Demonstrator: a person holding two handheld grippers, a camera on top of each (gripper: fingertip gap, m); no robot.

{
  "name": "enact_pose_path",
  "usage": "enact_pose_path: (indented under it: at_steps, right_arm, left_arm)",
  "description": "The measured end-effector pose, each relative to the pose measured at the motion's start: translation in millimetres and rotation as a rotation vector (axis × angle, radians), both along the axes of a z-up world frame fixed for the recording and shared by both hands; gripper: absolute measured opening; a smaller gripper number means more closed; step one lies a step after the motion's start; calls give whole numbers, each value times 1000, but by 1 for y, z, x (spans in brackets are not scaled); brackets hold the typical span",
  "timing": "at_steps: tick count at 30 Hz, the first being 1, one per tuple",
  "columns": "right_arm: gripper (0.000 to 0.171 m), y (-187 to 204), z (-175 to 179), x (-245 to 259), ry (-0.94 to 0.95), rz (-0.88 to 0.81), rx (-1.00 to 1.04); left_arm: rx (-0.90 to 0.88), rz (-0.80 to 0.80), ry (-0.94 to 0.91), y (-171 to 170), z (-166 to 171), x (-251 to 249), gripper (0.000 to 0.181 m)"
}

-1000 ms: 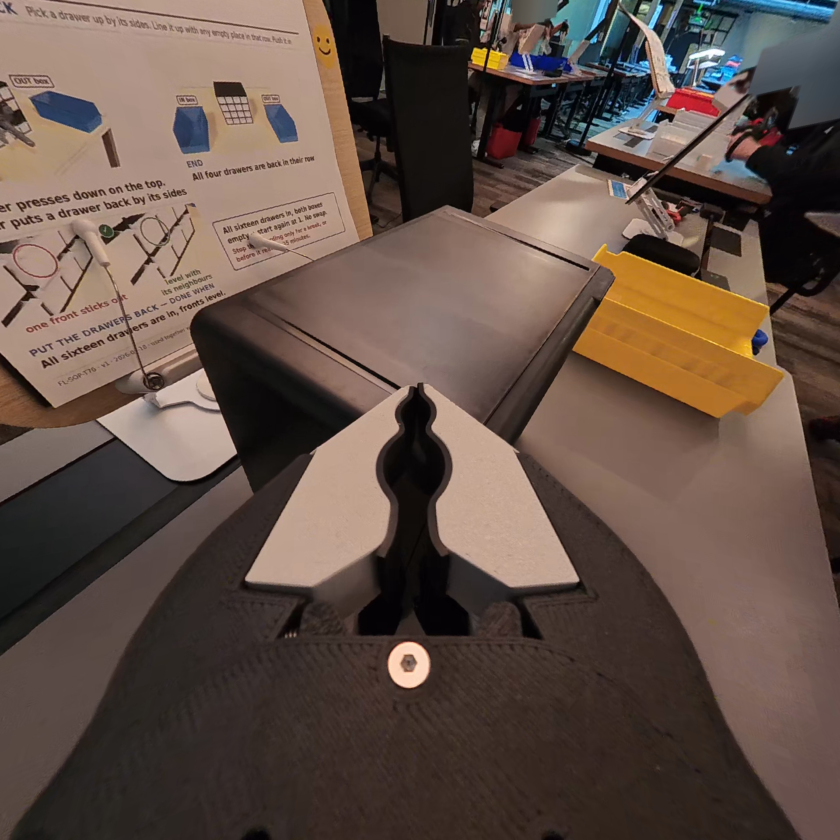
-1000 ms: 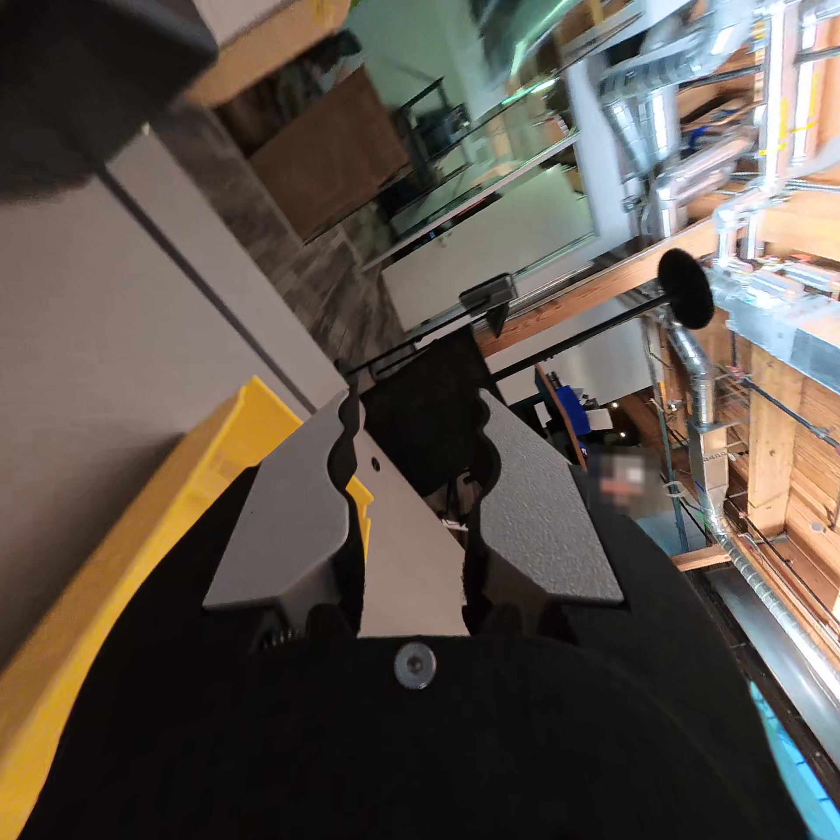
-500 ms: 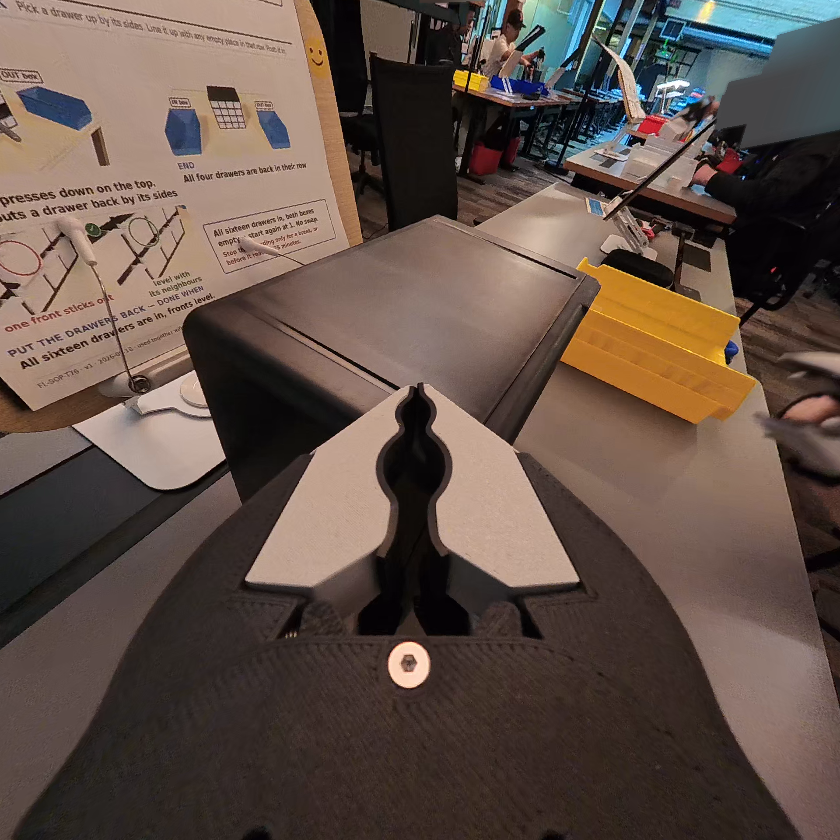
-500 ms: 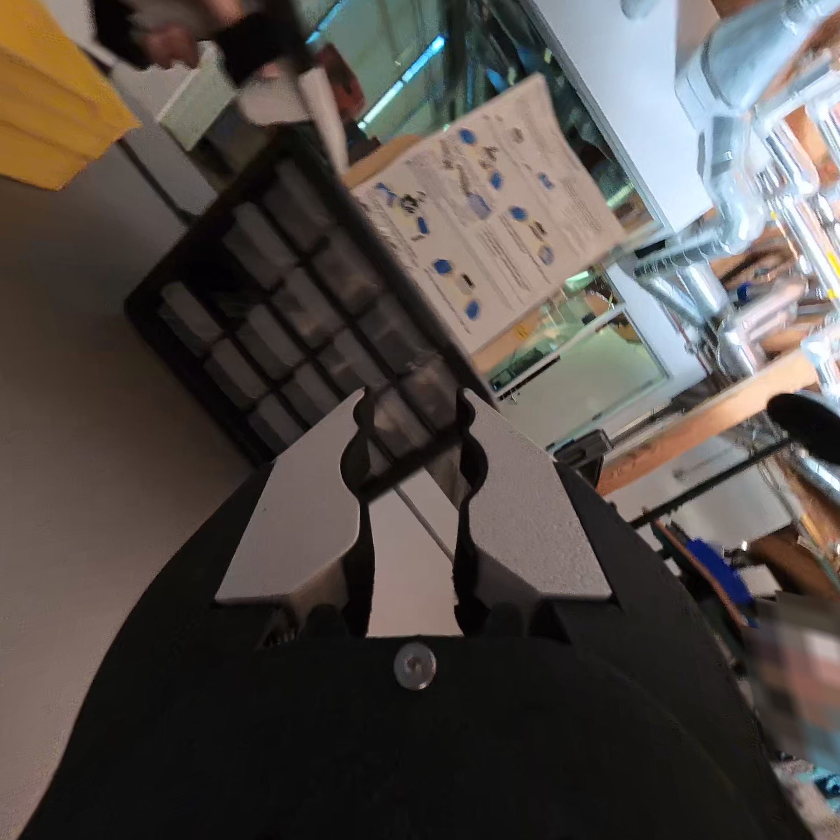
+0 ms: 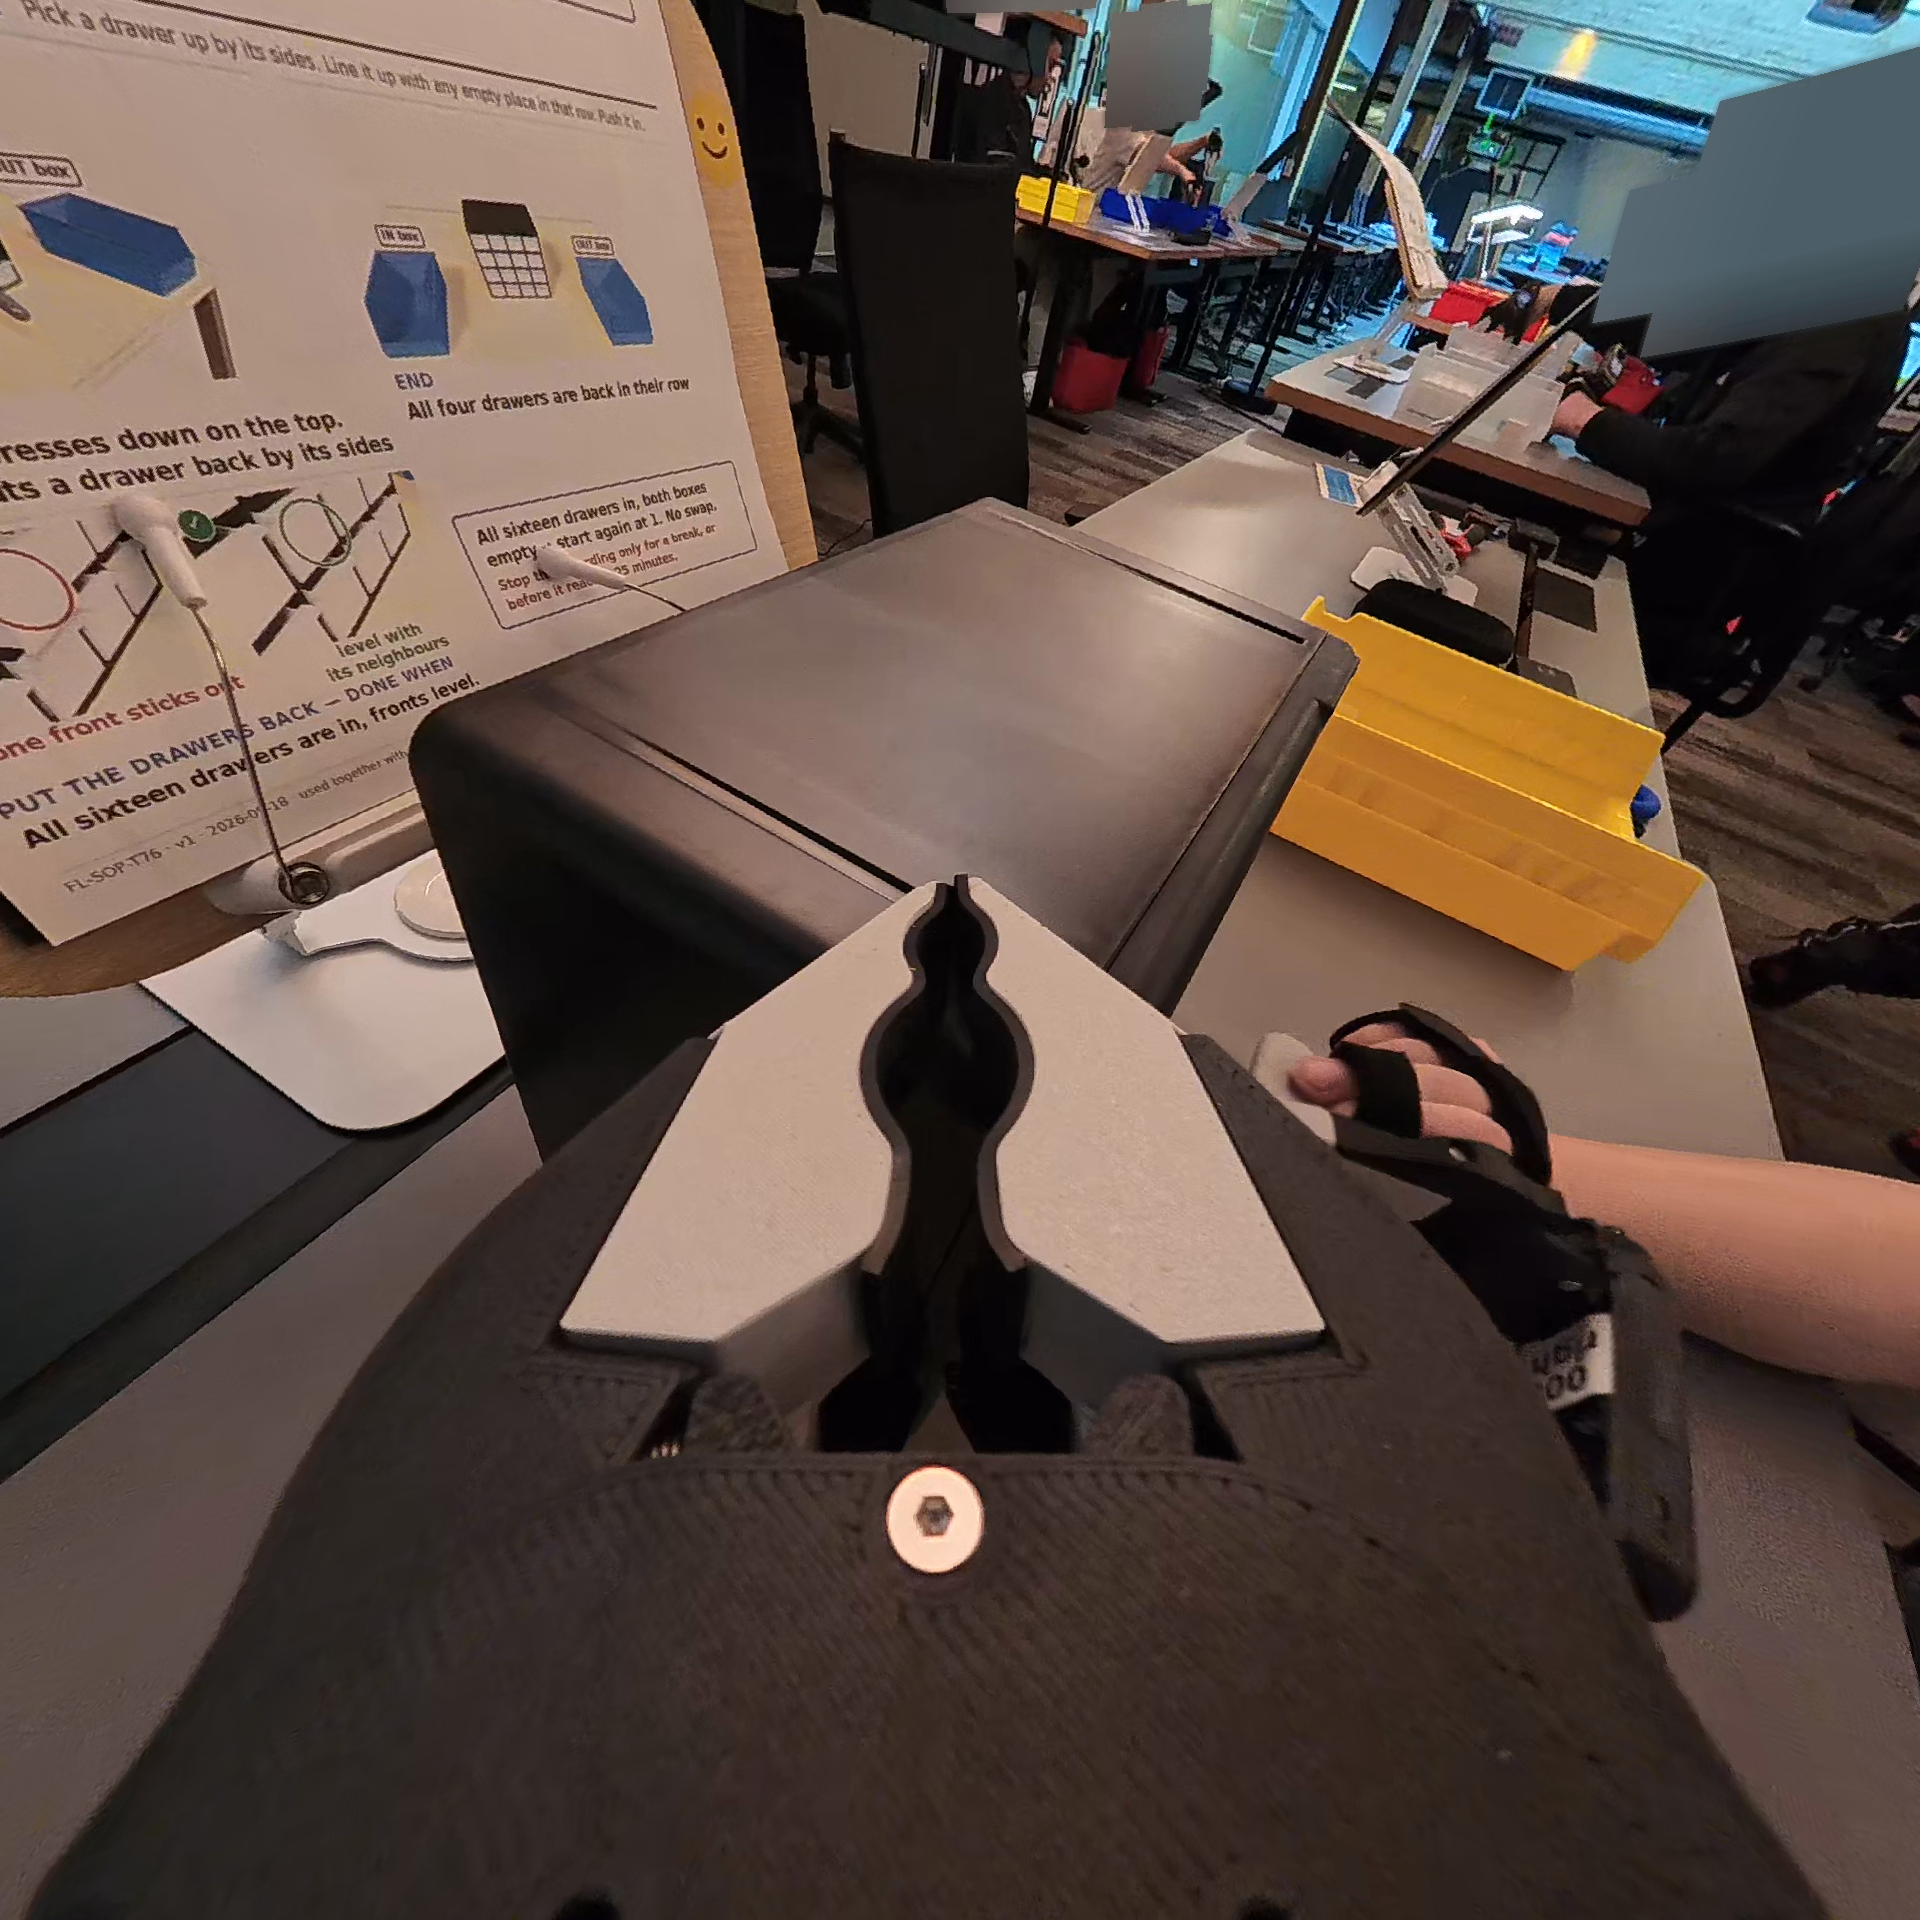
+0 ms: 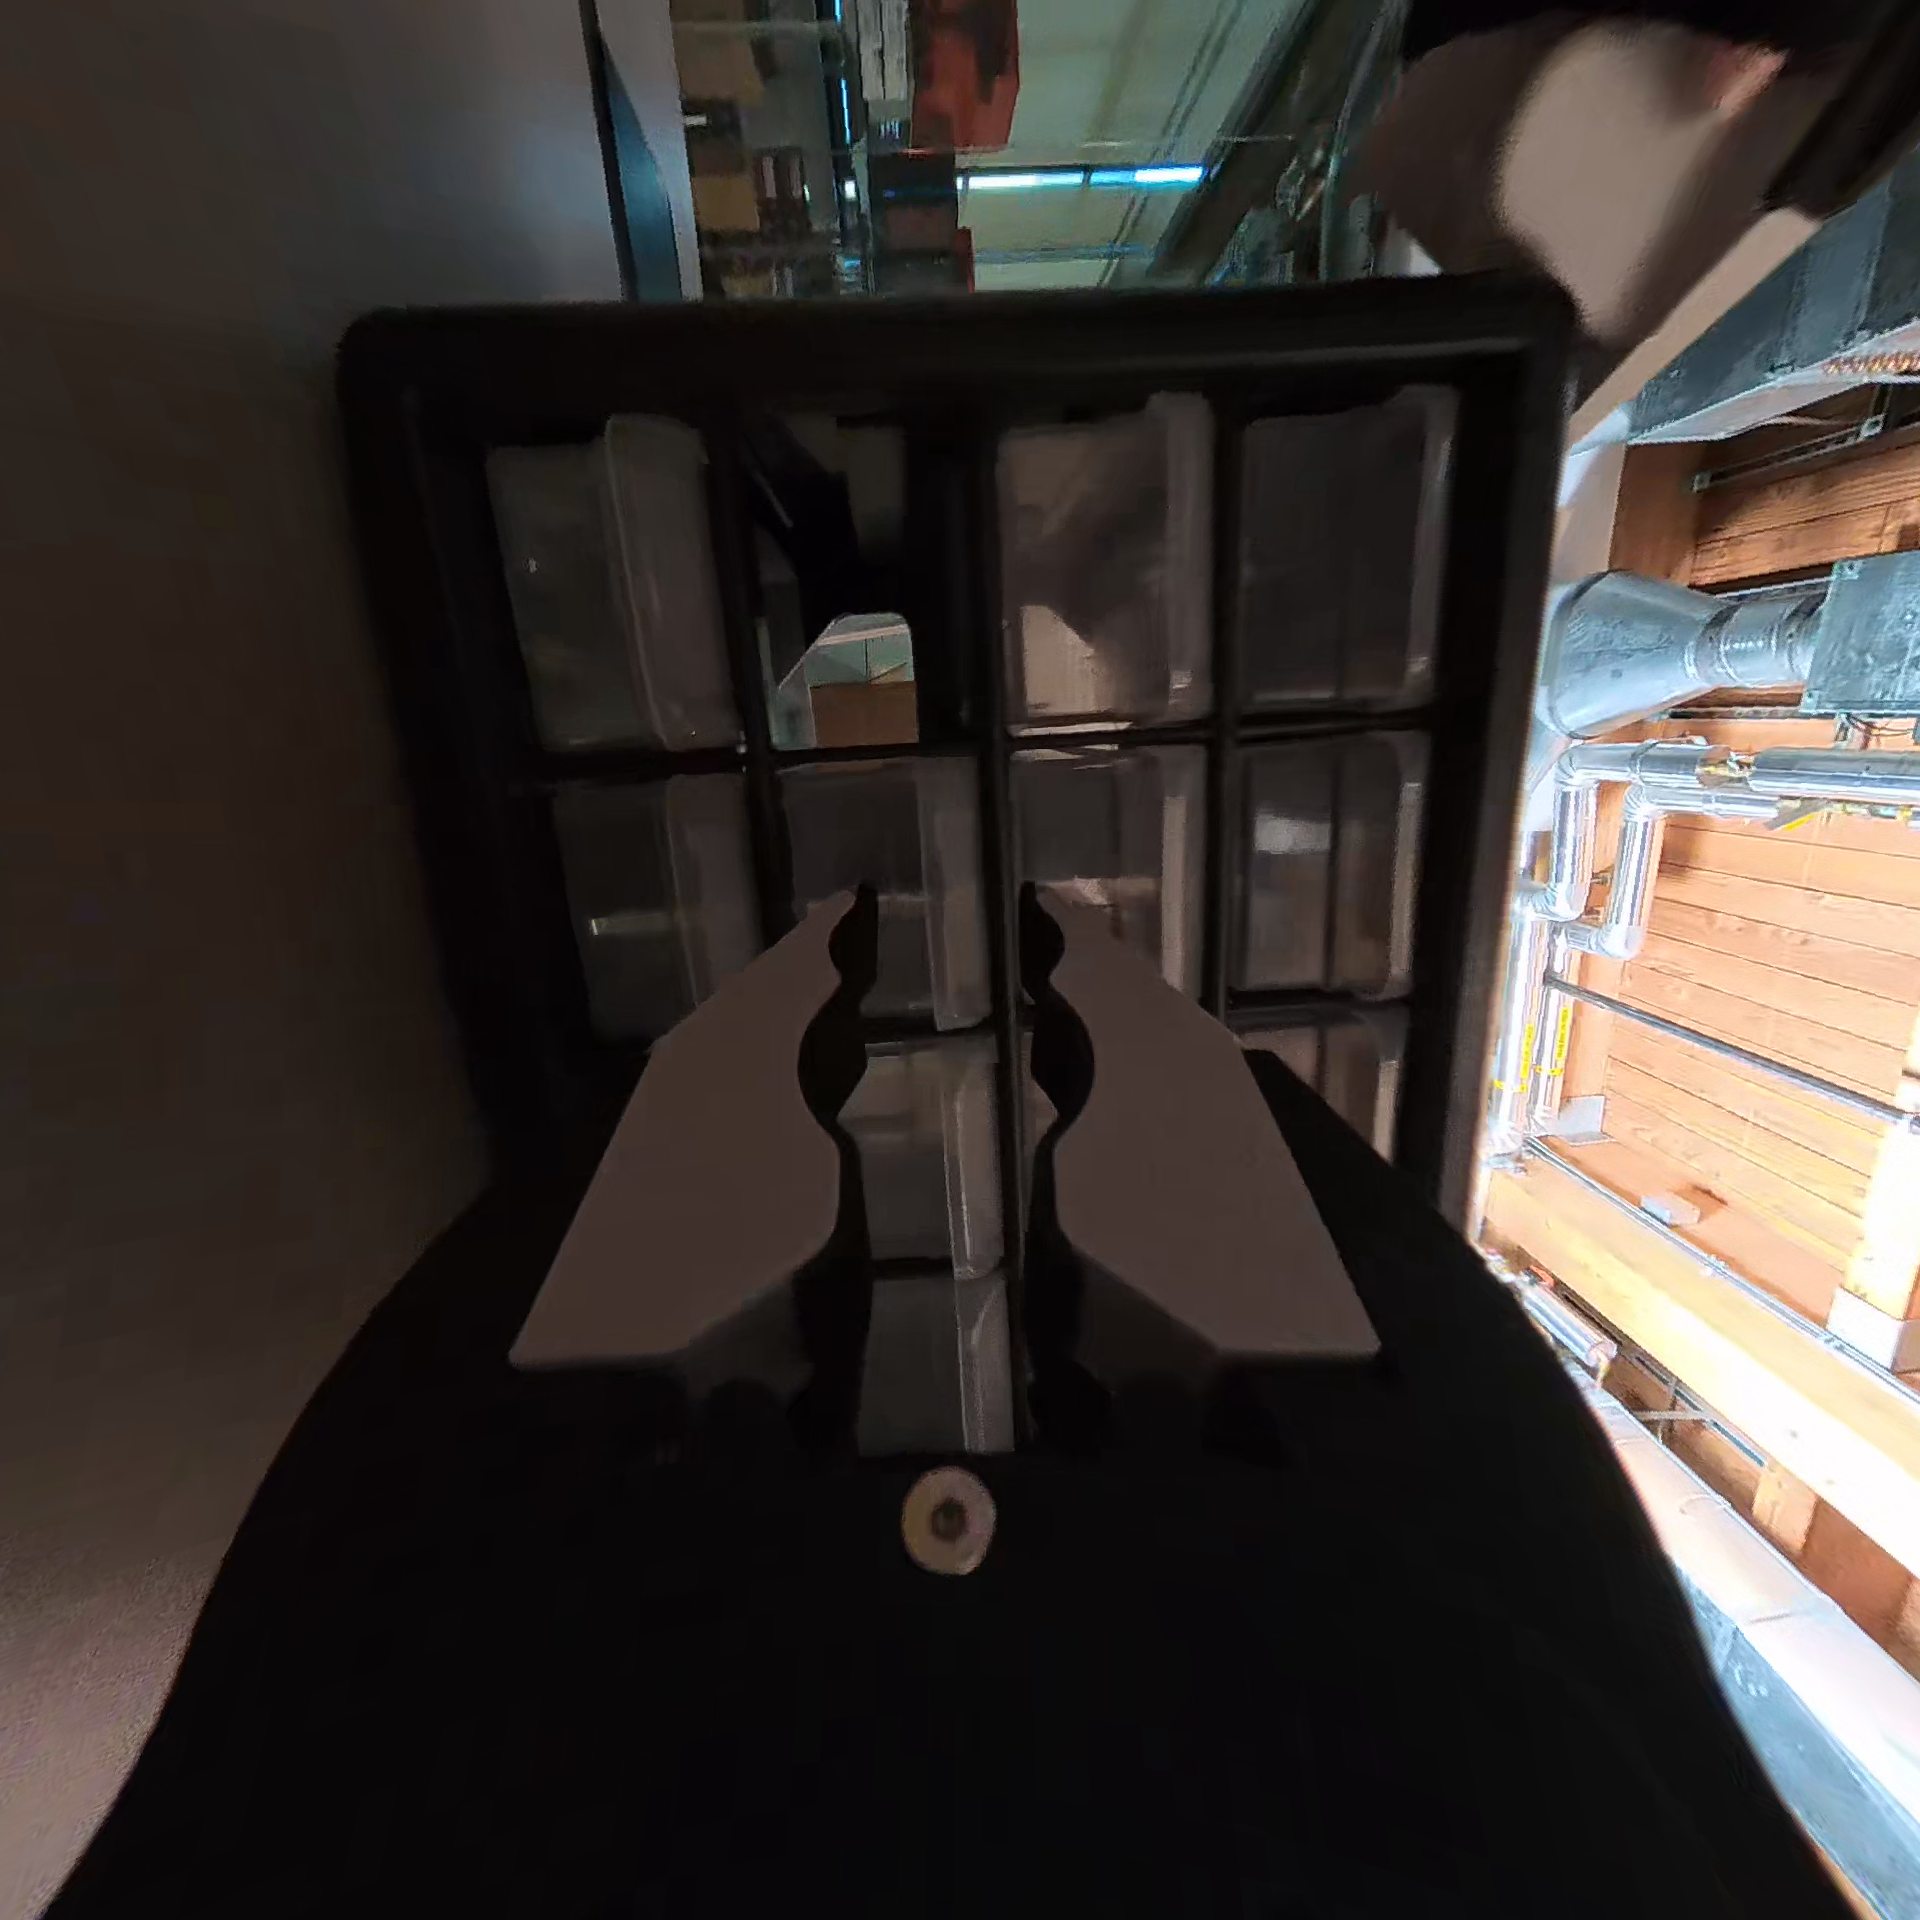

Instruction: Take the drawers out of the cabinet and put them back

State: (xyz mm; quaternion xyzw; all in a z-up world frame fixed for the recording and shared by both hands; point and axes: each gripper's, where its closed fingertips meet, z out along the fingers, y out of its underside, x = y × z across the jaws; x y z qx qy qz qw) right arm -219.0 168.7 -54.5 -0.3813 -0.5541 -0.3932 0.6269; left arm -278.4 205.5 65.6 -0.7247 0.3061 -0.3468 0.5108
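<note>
Over the black cabinet's (image 5: 935, 675) smooth top, the left claw (image 5: 961, 894) sits with its grey tips pressed together, holding nothing. Far right on the grey counter (image 5: 1455, 1039) lies a ribbed yellow bin (image 5: 1475, 790); far left stands a printed instruction sheet (image 5: 312, 416) with blue box drawings. A gloved hand (image 5: 1444, 1101) rests near right. Facing the cabinet front (image 6: 956, 343), the right claw (image 6: 940, 914) is parted and empty, just short of the clear plastic drawers (image 6: 1101, 582); one slot (image 6: 842, 623) in the grid gapes open.
</note>
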Motion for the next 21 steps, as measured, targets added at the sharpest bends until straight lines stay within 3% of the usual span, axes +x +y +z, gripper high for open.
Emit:
enact_pose_path:
  at_steps: [11, 17, 19, 21]
  right_arm:
    - [8, 5, 3, -2, -1, -5, 26]
    - [7, -42, 3, -2, -32, 69, 32]
    - [11, -58, 3, -3, -33, 107, 17]
    - [30, -60, 5, -5, -7, 105, -43]
  left_arm:
    - [0, -1, -1, 0, 0, 0, 0]
    - [-1, -2, -4, 0, 0, 0, 0]
    - [-2, -3, -4, 0, 0, 0, 0]
    - [-2, -2, -3, 0, 0, 0, 0]
